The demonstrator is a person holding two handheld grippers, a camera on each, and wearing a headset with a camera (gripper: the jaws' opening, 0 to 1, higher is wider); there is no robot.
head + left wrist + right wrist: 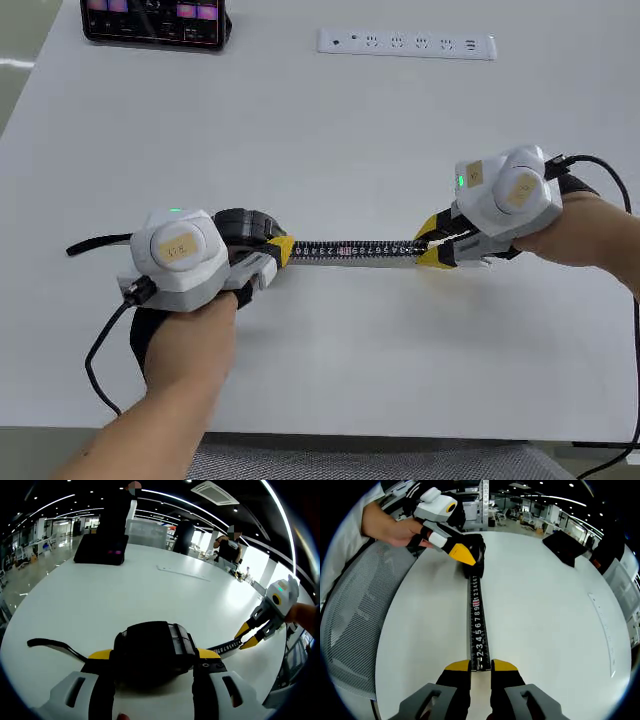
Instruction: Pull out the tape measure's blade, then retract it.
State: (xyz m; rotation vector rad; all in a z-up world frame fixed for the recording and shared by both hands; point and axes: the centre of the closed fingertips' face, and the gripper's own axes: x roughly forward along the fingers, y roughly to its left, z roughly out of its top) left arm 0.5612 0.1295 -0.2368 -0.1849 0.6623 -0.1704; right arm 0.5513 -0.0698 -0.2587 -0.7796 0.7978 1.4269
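The left gripper [154, 657] clamps the black tape measure case [245, 225] at the near left of the white workbench [330, 120]. The right gripper [432, 243], at the near right, has its jaws pressed together on the free end of the blade [350, 248]. The blade stretches in a straight left-to-right line between them, so a further pull would likely run rightward from the case and retraction leftward along the same axis.

Well apart, opposite each other: left gripper [268, 255] and right gripper [432, 243], fingers [282, 248] of both closed.
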